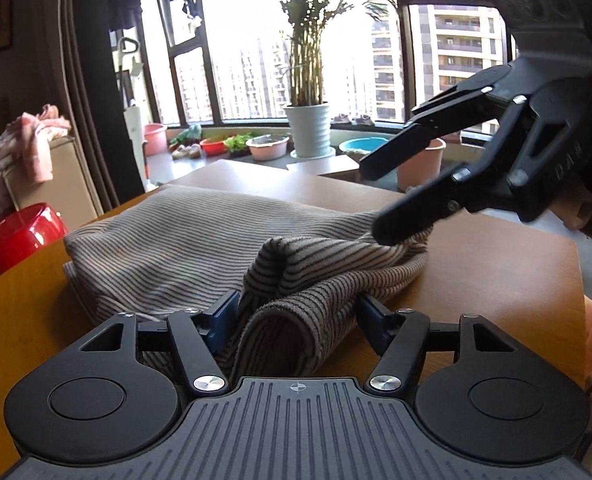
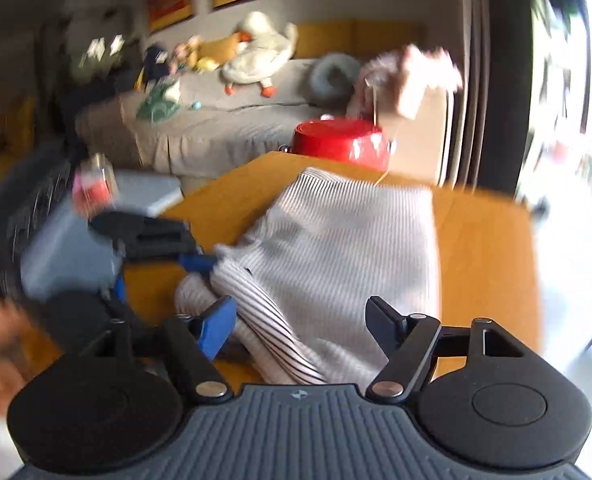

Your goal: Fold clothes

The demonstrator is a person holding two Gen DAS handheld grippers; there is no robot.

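A striped garment [image 1: 183, 248] is being shown spread across the wooden tabletop [image 1: 496, 272], reaching toward its far edge, with a bunched fold lying at the near edge. A potted palm [image 1: 308, 128] and tower blocks beyond the window are being caught by the left wrist view only; a sofa [image 2: 223, 120] with a plush goose [image 2: 259, 56] is being caught by the right, which is blurred. No complete writing is being made legible. The left gripper [image 1: 298, 312] is being held part-open around the fold, its grip uncertain. The right gripper [image 2: 300, 320], jaws apart, is being held over the cloth.
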